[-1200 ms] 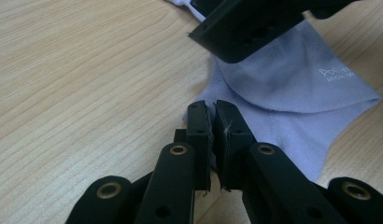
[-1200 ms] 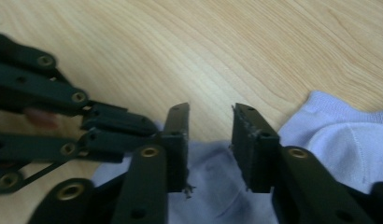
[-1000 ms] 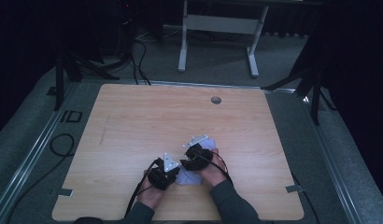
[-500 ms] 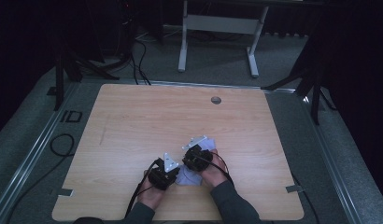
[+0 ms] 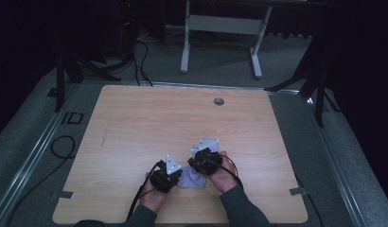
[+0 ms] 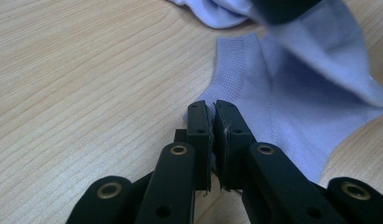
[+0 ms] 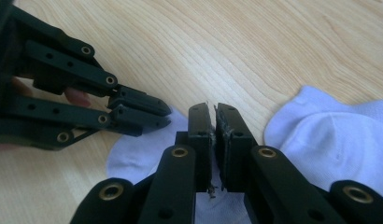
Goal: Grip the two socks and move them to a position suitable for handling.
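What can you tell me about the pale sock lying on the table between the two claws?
The sock is a pale lilac knit, soft and thin, with a ribbed cuff band. It lies rumpled and partly folded on the wooden table near its front edge. The left claw is shut on its edge, and the right claw looks shut on the fabric too. It looks like one sock, but a second cannot be ruled out.

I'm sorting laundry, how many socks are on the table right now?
2, it seems, though overlap could hide more. One pale lilac sock lies at the left tongs, its ribbed cuff beside their tips. A second sock bunches to the right of the right tongs.
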The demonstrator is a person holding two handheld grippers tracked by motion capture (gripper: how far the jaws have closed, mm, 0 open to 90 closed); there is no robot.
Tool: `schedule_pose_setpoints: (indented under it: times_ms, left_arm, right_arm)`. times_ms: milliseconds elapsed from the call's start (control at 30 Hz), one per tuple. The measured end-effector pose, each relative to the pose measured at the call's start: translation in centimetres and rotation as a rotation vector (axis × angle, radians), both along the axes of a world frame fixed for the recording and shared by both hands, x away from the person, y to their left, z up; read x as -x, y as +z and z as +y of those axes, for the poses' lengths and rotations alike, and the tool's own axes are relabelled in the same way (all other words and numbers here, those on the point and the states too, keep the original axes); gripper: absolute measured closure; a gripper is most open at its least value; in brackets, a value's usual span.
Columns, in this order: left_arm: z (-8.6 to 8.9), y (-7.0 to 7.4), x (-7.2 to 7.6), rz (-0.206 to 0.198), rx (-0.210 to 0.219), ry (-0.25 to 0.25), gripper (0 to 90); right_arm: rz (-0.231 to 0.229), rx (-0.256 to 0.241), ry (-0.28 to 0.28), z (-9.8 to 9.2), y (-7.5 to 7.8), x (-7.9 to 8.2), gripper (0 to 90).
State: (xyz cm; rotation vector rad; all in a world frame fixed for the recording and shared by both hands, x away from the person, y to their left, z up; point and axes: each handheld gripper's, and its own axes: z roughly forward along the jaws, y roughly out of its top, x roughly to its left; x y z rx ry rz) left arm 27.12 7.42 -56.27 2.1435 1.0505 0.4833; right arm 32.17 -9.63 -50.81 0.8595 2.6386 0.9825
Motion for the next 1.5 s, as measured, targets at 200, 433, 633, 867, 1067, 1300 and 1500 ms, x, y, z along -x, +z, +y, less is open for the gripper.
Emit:
schedule_pose_setpoints:
  times_ms: [200,433,633,867,1067,1300,1500]
  left_arm:
    - [0.0,0.0,0.0,0.001,0.000,0.000,85.3]
    - [0.0,0.0,0.0,0.002,-0.001,-0.001,85.3]
    - [0.0,0.0,0.0,-0.001,-0.002,0.000,85.3]
    - [0.0,0.0,0.0,0.002,0.001,0.001,85.3]
    - [0.0,0.0,0.0,0.003,0.003,0.002,85.3]
    - [0.0,0.0,0.0,0.004,0.006,0.002,85.3]
    - [0.0,0.0,0.0,0.005,0.008,0.002,85.3]
  right_arm:
    - [-0.002,-0.034,-0.007,-1.3,0.6,0.5,84.7]
    - [-0.004,-0.076,-0.012,-3.3,0.7,1.3,84.6]
    - [0.000,-0.090,-0.032,-4.4,0.5,1.7,84.6]
    - [-0.002,-0.083,-0.046,-5.6,0.2,1.7,84.6]
    - [-0.005,-0.081,-0.057,-6.6,0.1,1.9,84.6]
    - [0.002,-0.073,-0.069,-7.7,-0.3,2.3,84.6]
    - [0.002,-0.081,-0.079,-8.8,-0.4,2.5,84.6]
